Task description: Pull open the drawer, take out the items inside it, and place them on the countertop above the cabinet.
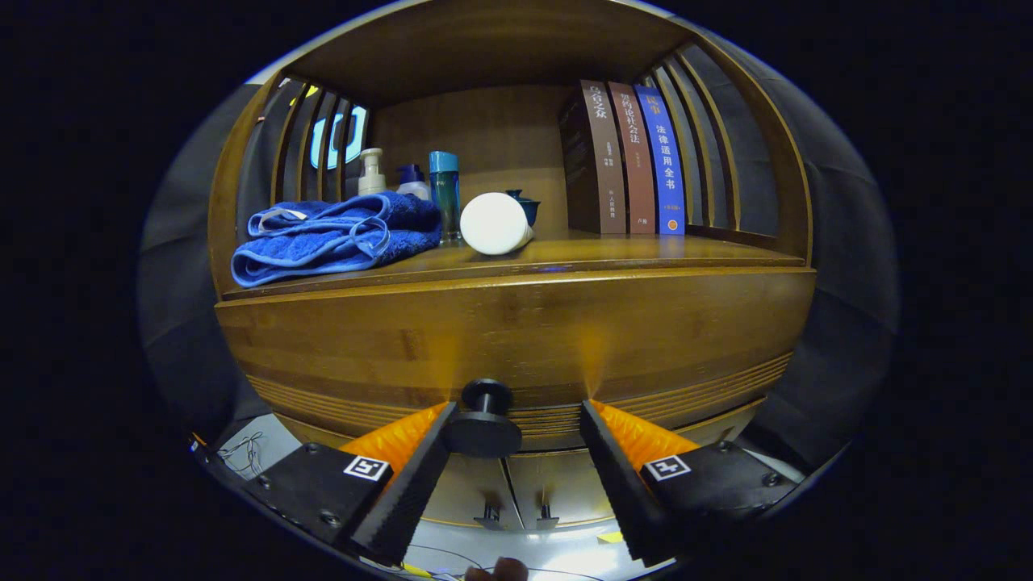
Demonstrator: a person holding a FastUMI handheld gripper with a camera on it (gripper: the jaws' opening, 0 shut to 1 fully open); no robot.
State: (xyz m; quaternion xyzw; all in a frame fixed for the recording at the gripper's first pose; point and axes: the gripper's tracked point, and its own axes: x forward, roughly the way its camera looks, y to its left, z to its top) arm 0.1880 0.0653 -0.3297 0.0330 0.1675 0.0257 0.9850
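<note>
The wooden drawer front [516,339] fills the space just ahead of my fingers, closed flush with the cabinet. Its black round knob [484,420] sits between my fingertips, close against the left finger [420,468], with a wide gap to the right finger [613,468]. My gripper [516,415] is open around the knob, and the right pad does not touch it. The countertop [613,252] runs above the drawer. The drawer's contents are hidden.
On the countertop lie a folded blue towel [331,234], a white tube on its side [494,223], a blue-capped bottle [444,194] and pump bottles behind. Three books [633,157] stand at the right. Lower cabinet doors with small handles [516,512] sit beneath the drawer.
</note>
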